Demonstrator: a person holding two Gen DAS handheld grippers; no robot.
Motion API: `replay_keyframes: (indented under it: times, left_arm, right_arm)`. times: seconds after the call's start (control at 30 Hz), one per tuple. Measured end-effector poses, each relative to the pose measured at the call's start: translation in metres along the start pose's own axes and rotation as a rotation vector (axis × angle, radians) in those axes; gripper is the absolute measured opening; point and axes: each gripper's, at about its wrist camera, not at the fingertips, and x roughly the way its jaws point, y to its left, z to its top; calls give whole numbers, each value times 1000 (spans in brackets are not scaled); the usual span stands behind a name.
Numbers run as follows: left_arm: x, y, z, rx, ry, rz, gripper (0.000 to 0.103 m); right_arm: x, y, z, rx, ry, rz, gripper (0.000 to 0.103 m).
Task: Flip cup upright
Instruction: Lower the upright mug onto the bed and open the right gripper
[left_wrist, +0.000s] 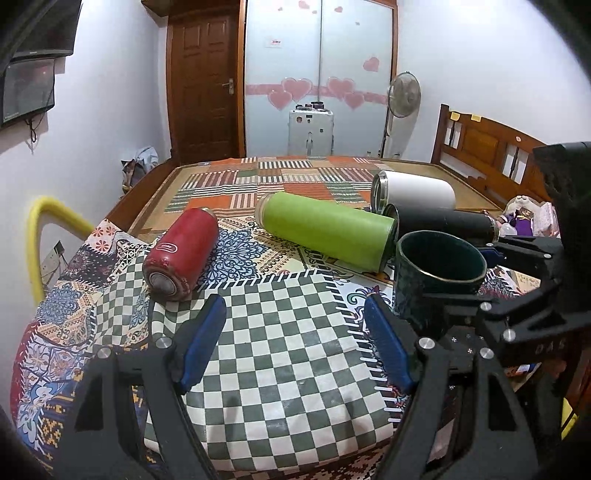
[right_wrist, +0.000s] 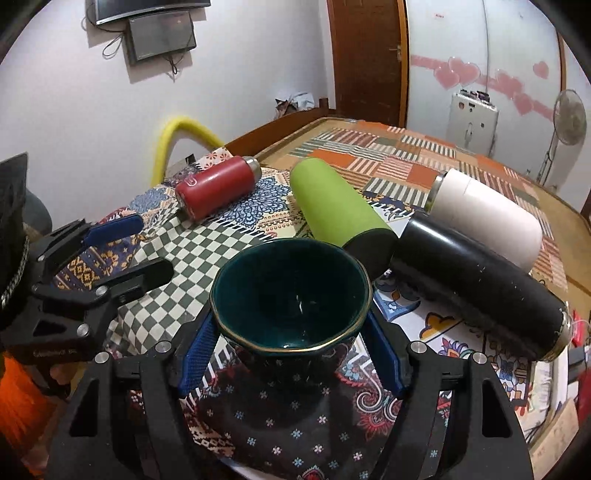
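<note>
A dark green cup (right_wrist: 291, 295) with a gold rim stands upright on the patterned cloth, mouth up. My right gripper (right_wrist: 291, 354) has its blue pads on both sides of the cup's body, closed around it. The cup also shows in the left wrist view (left_wrist: 436, 273), with the right gripper (left_wrist: 517, 280) around it. My left gripper (left_wrist: 295, 347) is open and empty over the checkered patch, left of the cup; it also shows in the right wrist view (right_wrist: 122, 254).
Four flasks lie on their sides behind the cup: red (left_wrist: 181, 254), lime green (left_wrist: 325, 230), black (left_wrist: 443, 223) and white (left_wrist: 413, 192). The patterned cloth (left_wrist: 288, 350) covers the bed. A wooden headboard (left_wrist: 487, 147) is at right, a yellow tube (left_wrist: 44, 229) at left.
</note>
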Motion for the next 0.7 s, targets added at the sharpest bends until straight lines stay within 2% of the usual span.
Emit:
replay_keyframes:
  times: [0.23, 0.43, 0.6, 0.7]
  left_arm:
    - [-5, -7, 1, 7, -14, 2, 77]
    - [-22, -12, 3, 1, -40, 0, 77]
    - [-52, -20, 6, 1, -88, -5, 77]
    - [-74, -27, 9, 2, -128, -6, 77]
  right_arm:
    - [-4, 8, -10, -22, -35, -36, 72]
    - [-7, 7, -18, 21, -42, -35, 73]
    - [-33, 12, -22, 33, -90, -53, 73]
    - [-60, 18, -22, 40, -150, -74, 73]
